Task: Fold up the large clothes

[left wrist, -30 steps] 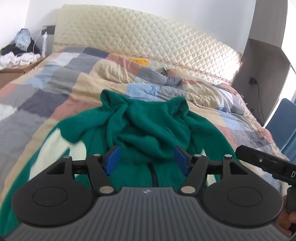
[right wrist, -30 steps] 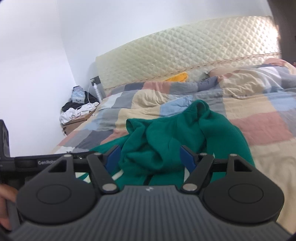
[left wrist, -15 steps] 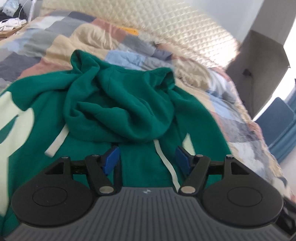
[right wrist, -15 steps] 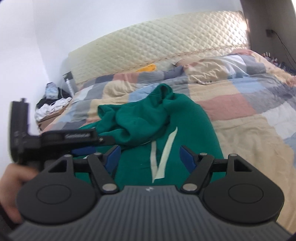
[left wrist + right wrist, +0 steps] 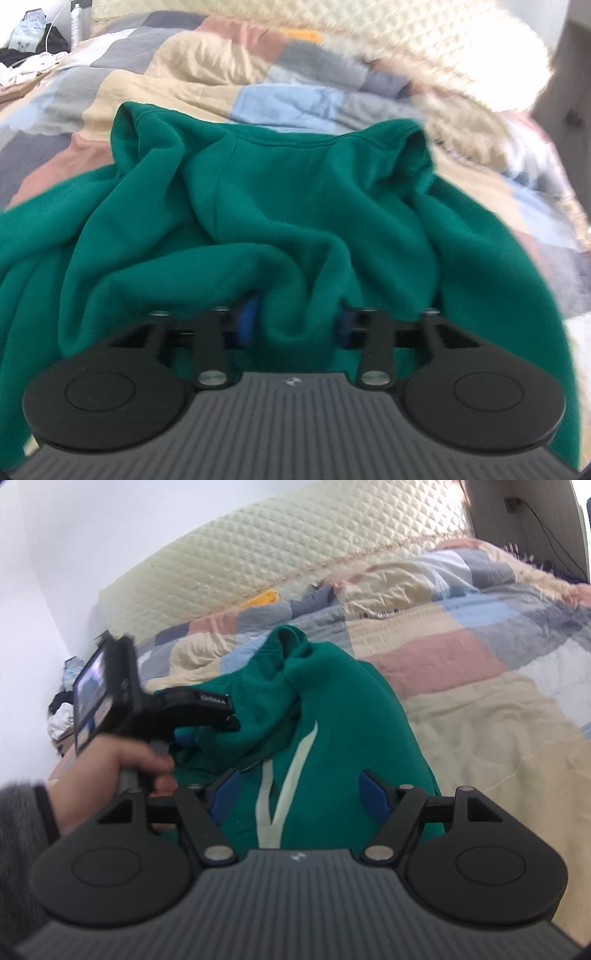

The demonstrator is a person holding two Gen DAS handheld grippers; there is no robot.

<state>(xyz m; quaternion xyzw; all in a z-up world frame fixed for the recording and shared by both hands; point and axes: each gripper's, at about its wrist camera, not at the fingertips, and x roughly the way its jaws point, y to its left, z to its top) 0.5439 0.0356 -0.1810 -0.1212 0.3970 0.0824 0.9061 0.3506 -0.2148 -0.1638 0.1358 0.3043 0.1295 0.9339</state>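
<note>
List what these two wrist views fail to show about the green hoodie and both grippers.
- Left wrist view: the left gripper is closing with a fold of the green hoodie between its blue pads; bunched cloth and motion blur hide any firm contact.
- Both views: the hoodie's hem is cut off by the gripper bodies.
- Right wrist view: the right gripper stands open; whether it touches the hoodie is unclear.

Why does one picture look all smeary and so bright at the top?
Left wrist view: the quilt and headboard look streaked with motion blur, and the top right glares white; the green hoodie is soft too, bunched between the closing left claw. Right wrist view: sharper, evenly lit, though the hand is a bit blurred and the fisheye bends the headboard's edge.
</note>
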